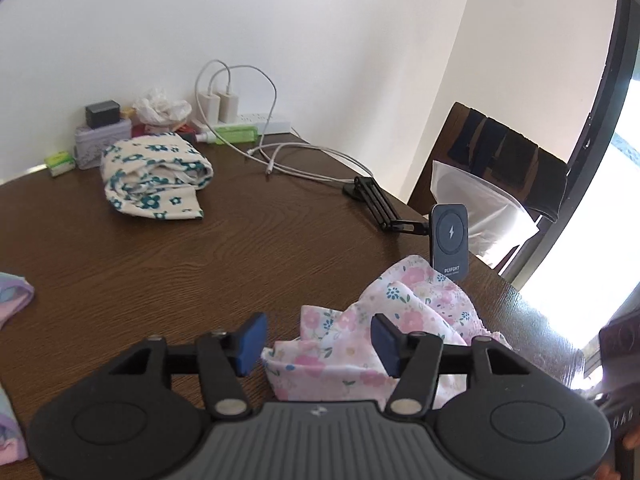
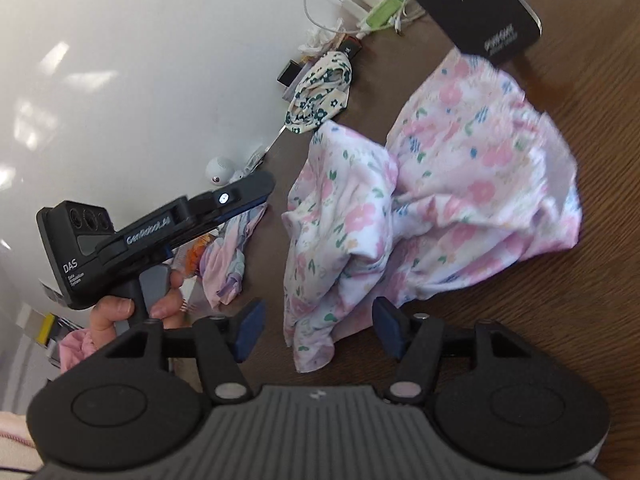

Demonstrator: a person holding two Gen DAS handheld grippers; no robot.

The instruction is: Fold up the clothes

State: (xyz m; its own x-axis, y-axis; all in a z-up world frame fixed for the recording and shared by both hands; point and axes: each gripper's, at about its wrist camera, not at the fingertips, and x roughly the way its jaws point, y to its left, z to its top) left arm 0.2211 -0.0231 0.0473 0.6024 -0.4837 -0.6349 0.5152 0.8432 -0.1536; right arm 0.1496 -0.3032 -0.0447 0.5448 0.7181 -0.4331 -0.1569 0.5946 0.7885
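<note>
A crumpled pink floral garment [image 1: 400,304] lies on the brown wooden table [image 1: 240,240] near its right edge. My left gripper [image 1: 318,340] hovers over the garment's near end. Its blue pads stand apart with cloth between them, and the left pad is clear of the fabric. In the right wrist view the same garment [image 2: 460,184] spreads across the table, bunched in the middle. One corner hangs down between the spread pads of my right gripper [image 2: 319,330], which do not press on it. A hand [image 2: 116,312] holds the left gripper's handle at the left.
A folded white garment with teal flowers [image 1: 154,176] sits at the back left. A phone charger stand [image 1: 450,240] rises just behind the pink garment. Cables and a power strip [image 1: 256,124], a tin [image 1: 100,144] and a chair [image 1: 500,160] line the edges. Another pastel garment [image 2: 228,264] lies left.
</note>
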